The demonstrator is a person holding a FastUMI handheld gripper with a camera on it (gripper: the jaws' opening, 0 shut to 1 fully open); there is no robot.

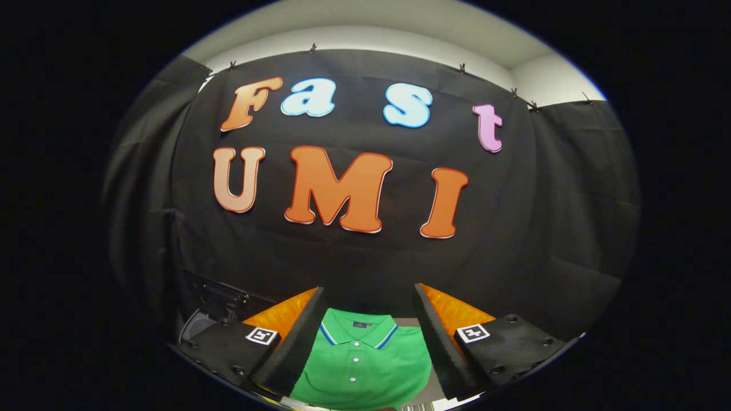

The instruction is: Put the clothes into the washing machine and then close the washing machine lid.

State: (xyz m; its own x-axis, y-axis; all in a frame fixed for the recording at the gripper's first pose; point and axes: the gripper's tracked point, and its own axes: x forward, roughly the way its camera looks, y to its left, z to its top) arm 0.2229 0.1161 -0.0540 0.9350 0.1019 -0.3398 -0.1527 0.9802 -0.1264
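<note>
Between open gripper (368, 317) fingers, polo shirt (365, 365), collar forward.

The gripper (368, 297) carries black screw-studded mounts, each bearing a square black-and-white marker.

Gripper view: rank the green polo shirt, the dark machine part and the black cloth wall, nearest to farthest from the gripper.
The gripper is open, fingers spread, holding nothing.
1. Green polo shirt: lying flat, seen between the fingers.
2. Dark machine part: beyond the left finger.
3. Black cloth wall: behind everything.
</note>
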